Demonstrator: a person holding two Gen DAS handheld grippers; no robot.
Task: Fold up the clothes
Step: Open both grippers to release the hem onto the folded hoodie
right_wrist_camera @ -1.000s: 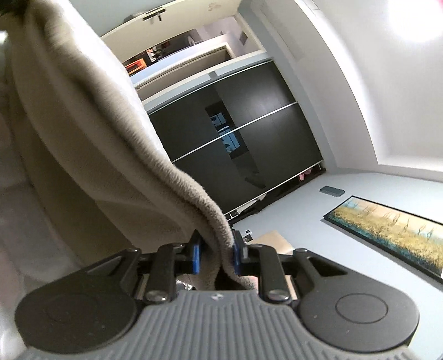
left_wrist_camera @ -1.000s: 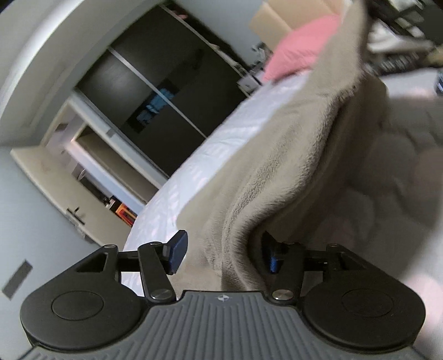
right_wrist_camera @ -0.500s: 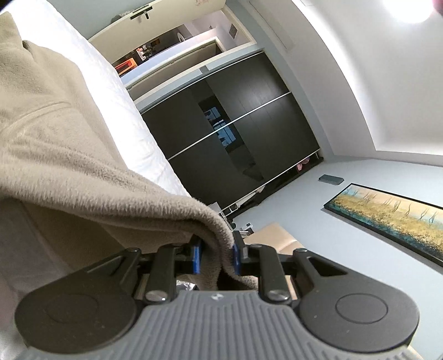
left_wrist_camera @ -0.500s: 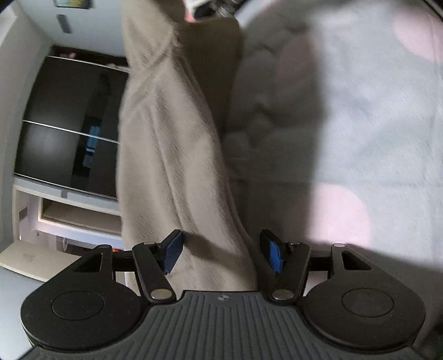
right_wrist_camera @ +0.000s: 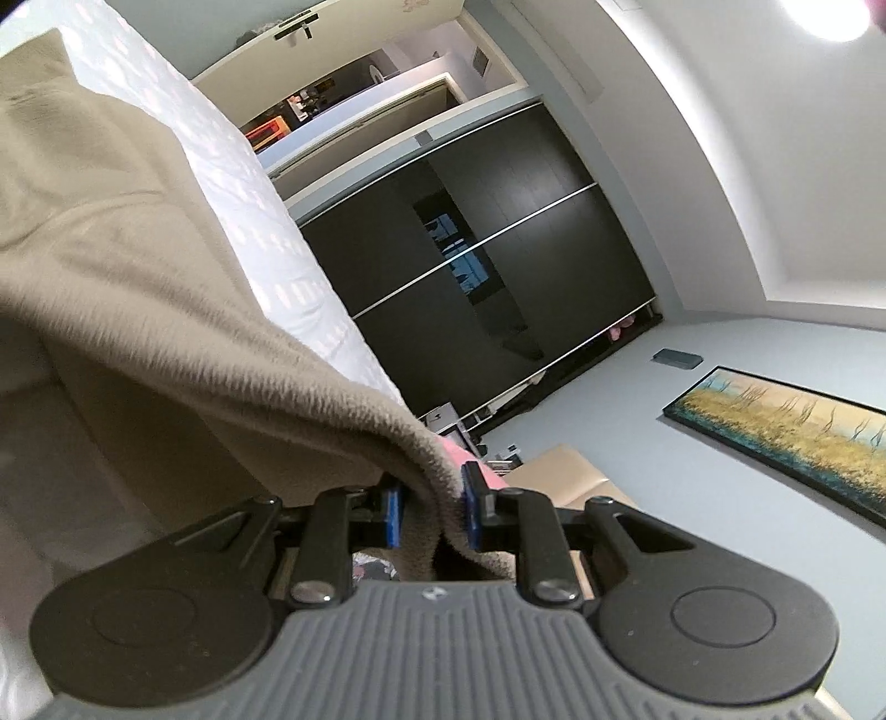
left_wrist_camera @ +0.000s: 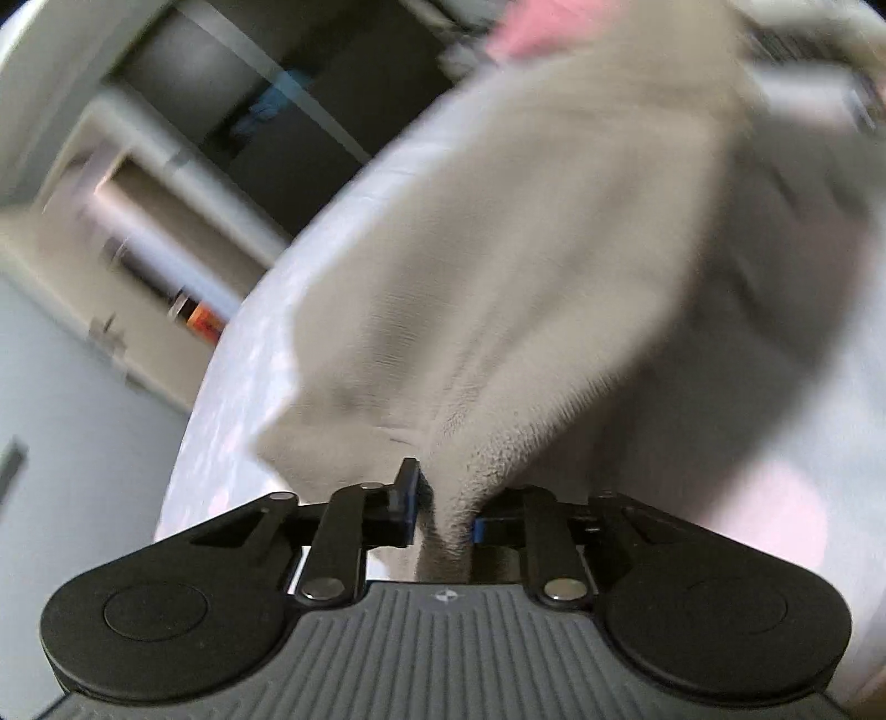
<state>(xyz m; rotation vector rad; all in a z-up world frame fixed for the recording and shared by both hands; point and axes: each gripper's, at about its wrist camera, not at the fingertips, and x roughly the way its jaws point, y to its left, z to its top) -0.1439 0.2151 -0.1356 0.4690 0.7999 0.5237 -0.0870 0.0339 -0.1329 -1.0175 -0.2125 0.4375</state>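
Both tongs are pinching the same beige fleece garment over a white bed.

Left wrist view: the left gripper [left_wrist_camera: 441, 512] is clenching a bunched fold of the fleece garment [left_wrist_camera: 531, 266] between its blue pads [left_wrist_camera: 410, 512]; the cloth is rising out of the jaws and spreading forward and to the right, blurred, over the white bed [left_wrist_camera: 243, 399]. A dark wardrobe [left_wrist_camera: 266, 105] is showing ahead to the left, a pink pillow [left_wrist_camera: 531, 33] far ahead. Right wrist view: the right gripper [right_wrist_camera: 429, 512] is gripping an edge of the fleece garment [right_wrist_camera: 138, 288], which is running from the jaws up and away to the left, draping onto the white bed [right_wrist_camera: 260, 221]. The dark wardrobe [right_wrist_camera: 498, 260] is standing ahead, and a framed painting [right_wrist_camera: 786, 426] is hanging off to the right.
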